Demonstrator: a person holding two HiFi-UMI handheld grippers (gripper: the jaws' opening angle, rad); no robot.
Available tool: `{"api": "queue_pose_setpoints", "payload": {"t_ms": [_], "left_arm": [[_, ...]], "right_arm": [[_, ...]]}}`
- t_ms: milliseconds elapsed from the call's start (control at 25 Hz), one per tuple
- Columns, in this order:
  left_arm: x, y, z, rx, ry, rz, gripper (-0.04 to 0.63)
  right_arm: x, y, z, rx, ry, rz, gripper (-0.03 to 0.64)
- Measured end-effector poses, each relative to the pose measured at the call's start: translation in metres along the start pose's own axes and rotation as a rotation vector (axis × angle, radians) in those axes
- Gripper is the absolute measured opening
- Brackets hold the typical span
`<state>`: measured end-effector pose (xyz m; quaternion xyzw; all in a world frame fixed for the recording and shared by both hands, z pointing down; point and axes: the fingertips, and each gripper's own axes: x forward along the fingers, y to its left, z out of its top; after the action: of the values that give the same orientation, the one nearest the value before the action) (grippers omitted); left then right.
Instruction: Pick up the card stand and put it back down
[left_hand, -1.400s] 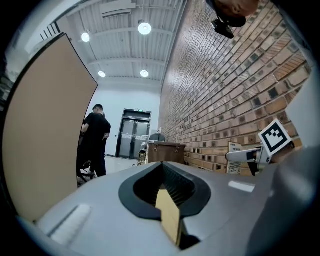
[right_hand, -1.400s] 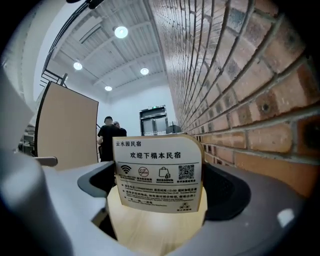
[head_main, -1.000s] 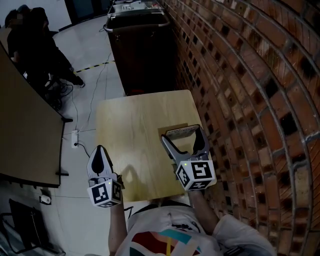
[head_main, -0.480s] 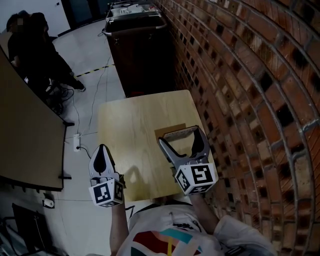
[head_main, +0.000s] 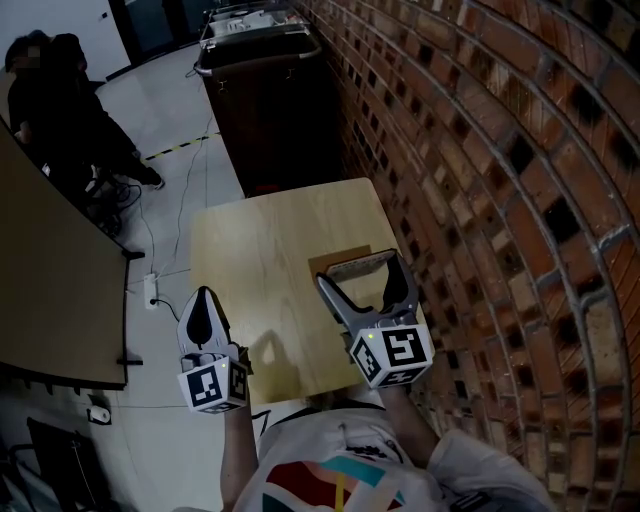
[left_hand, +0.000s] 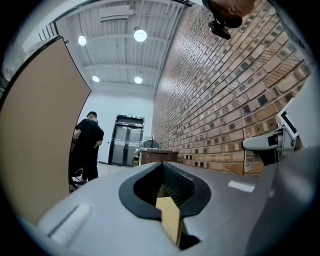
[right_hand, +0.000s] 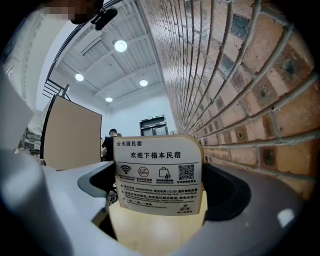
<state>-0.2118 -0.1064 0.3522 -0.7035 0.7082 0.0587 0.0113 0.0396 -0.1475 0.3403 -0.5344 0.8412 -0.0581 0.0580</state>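
Change: compared with 1 s ago we see almost nothing shifted. The right gripper (head_main: 362, 274) is still over the right side of the table (head_main: 255, 240), and the left gripper (head_main: 203, 308) is still by the table's left edge.
Right tool: spread wide, its 2 jaws bearing on the side edges of the card stand (right_hand: 160, 175), which stands upright between them with its printed face toward the gripper's camera.
Left tool: jaws pressed together with nothing in them, well apart from the stand.
Stand's place: near the table's right edge, close to the brick wall (head_main: 480, 150). We cannot tell whether its base touches the wood.
Step, as we judge it: holding, at either the lift or the set-down.
Risk: only 2 thin edges are pinched, so an uneven squeeze could bow or swivel the card. Releasing before the base sits flat could topple it, and drifting right could knock it on the wall.
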Motion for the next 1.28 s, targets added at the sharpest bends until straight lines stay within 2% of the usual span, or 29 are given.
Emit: {"api": "queue_pose_setpoints", "payload": {"t_ms": [760, 1280], "left_arm": [[0.0, 0.008, -0.017, -0.025, 0.022, 0.009, 0.005], [0.016, 0.019, -0.038, -0.024, 0.093, 0.047, 0.005]], "right_arm": [[0.022, -0.006, -0.011, -0.025, 0.038, 0.009, 0.537], [0.123, -0.051, -0.083, -0.099, 0.198, -0.022, 0.537]]}}
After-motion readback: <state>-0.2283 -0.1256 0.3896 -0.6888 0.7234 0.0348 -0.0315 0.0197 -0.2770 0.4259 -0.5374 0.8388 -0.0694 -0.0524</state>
